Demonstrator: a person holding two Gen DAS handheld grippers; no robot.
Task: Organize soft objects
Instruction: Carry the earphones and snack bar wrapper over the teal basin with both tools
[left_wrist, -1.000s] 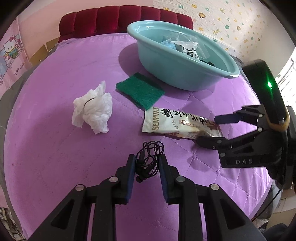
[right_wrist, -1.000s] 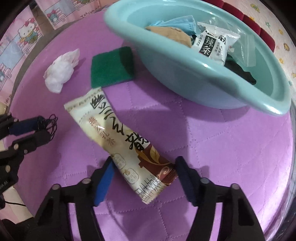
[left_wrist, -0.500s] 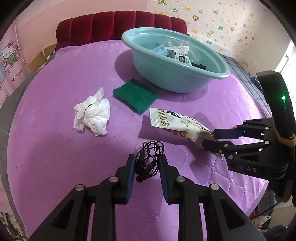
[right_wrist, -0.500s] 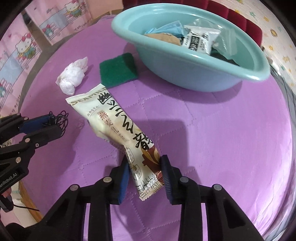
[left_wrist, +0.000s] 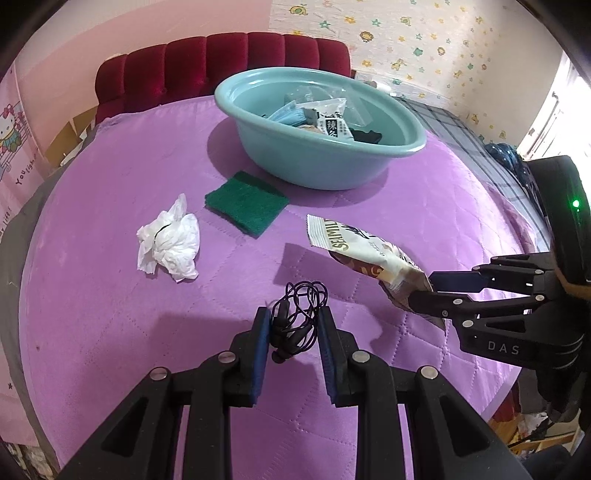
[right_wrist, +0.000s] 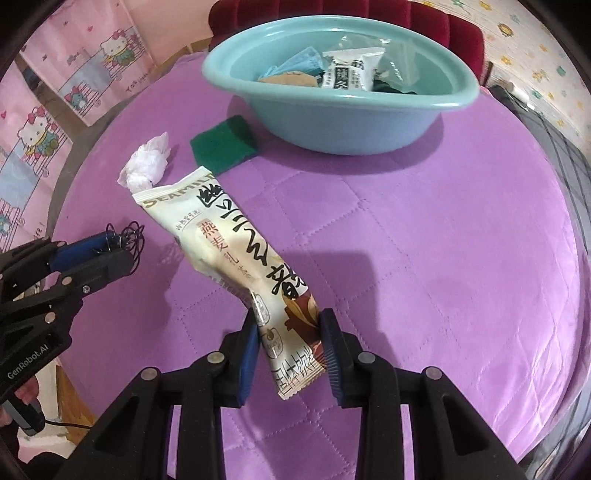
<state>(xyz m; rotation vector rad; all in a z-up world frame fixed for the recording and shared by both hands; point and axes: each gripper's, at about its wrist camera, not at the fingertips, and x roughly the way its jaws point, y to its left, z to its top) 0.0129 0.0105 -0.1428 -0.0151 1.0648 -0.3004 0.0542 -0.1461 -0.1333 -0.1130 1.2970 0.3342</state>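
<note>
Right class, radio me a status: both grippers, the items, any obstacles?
Left gripper shut on earphones. Right gripper shut on snack packet, lifted. Path to basin clear.

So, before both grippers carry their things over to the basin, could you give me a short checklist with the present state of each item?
1. Right gripper shut on the snack packet: ok, pads press its lower end and the far end hangs free.
2. Left gripper shut on the tangled earphones: ok, though a cable loop sticks out past the tips.
3. Packet clear of the purple cover: ok, its shadow lies apart from it.
4. Room in the teal basin: ok, a few packets inside, rim unobstructed.
5. Path to the basin: ok; green scouring pad and crumpled tissue lie flat to one side.
6. Grip firmness on the packet: cannot tell.
</note>
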